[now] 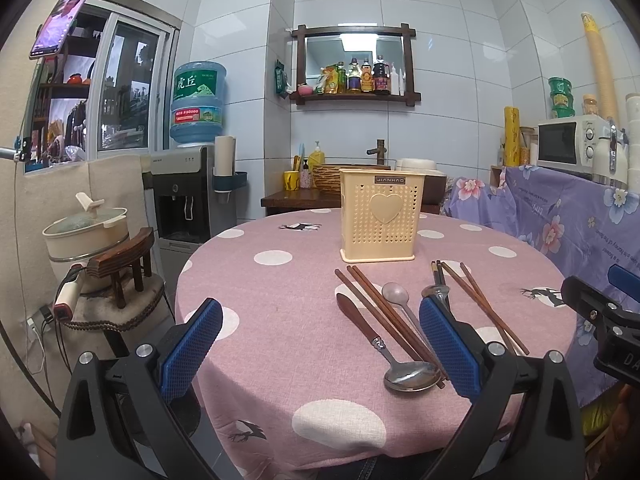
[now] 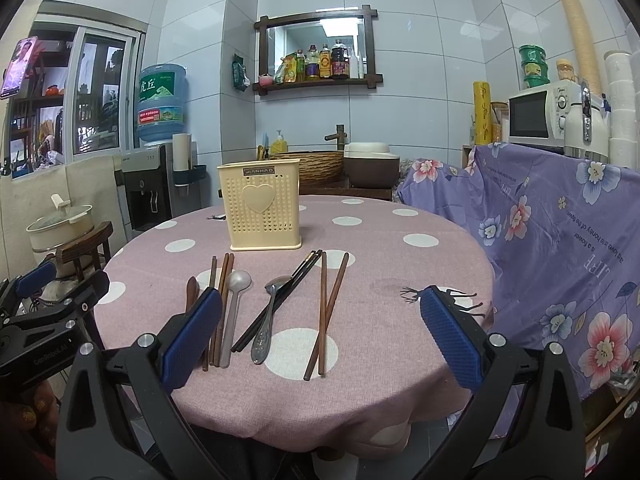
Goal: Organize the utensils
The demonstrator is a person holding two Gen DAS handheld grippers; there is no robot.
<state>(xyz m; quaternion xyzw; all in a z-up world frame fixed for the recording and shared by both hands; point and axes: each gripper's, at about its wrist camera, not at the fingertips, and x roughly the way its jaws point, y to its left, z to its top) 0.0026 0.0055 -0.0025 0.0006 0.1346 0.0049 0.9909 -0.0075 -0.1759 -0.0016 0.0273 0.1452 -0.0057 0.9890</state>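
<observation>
Blue textured pads line the fingers of both grippers, which hover wide apart and empty over the near edge of a round counter (image 2: 432,264) draped in pink polka-dot cloth; the left gripper (image 1: 320,346) frames a wood-handled spoon (image 1: 384,344), the right gripper (image 2: 320,336) a spread of cutlery. Between the right gripper's fingers lie, from its left, a pair of brown chopsticks (image 2: 222,304), a pale translucent spoon (image 2: 234,304), a metal spoon (image 2: 268,316) resting across dark chopsticks (image 2: 280,304), and a second brown pair (image 2: 326,312) crossed at their near ends. Nearly every piece runs lengthwise away from the holder of the grippers, long axis pointing toward the cream perforated utensil holder (image 2: 264,208), which stands upright and apparently empty just beyond the far tips; the dark pair leans rightward as it recedes, and the wood-handled spoon lies bowl toward the camera, handle slanting away to the left. All of it looks light and rigid: the metal spoon likely slick, the thin chopsticks prone to roll or scissor when pinched. A hold across the mid-shaft, square to the long axis, seems soundest, with paired sticks squeezed together so neither slips free on the lift into the holder.
</observation>
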